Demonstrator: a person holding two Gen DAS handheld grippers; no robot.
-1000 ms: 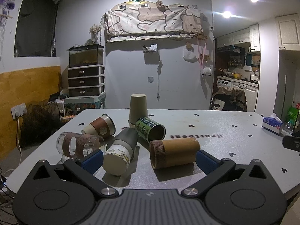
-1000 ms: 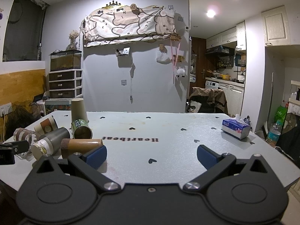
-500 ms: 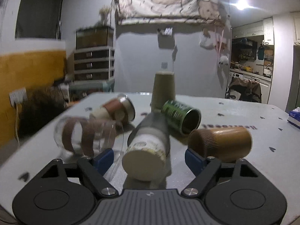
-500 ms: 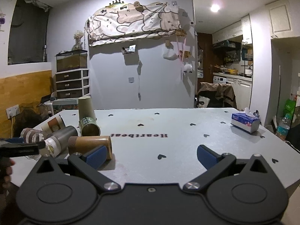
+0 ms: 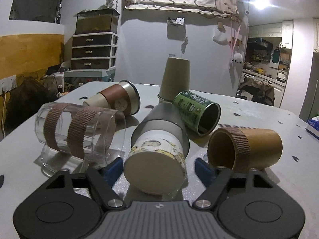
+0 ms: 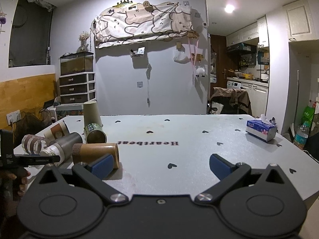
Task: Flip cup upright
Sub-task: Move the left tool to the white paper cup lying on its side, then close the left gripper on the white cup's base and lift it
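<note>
Several cups lie on their sides on the grey table. A grey cup with a white patterned base end points its bottom at my left gripper, which is open with a blue pad on each side of the cup's base, not touching. Beside it lie a clear glass with brown bands, a brown corrugated cup, a green can-like cup and a brown-sleeved cup. A tan paper cup stands upside down behind. My right gripper is open and empty over bare table, right of the group.
A tissue box sits at the table's right side. "Heartbeat" lettering marks the table's middle. The left gripper's body and a hand show at the left edge of the right wrist view. Drawers and a tank stand behind the table.
My left gripper has moved forward and lower toward the cups, bringing the grey cup's base between its open fingers. The right gripper has shifted only slightly.
</note>
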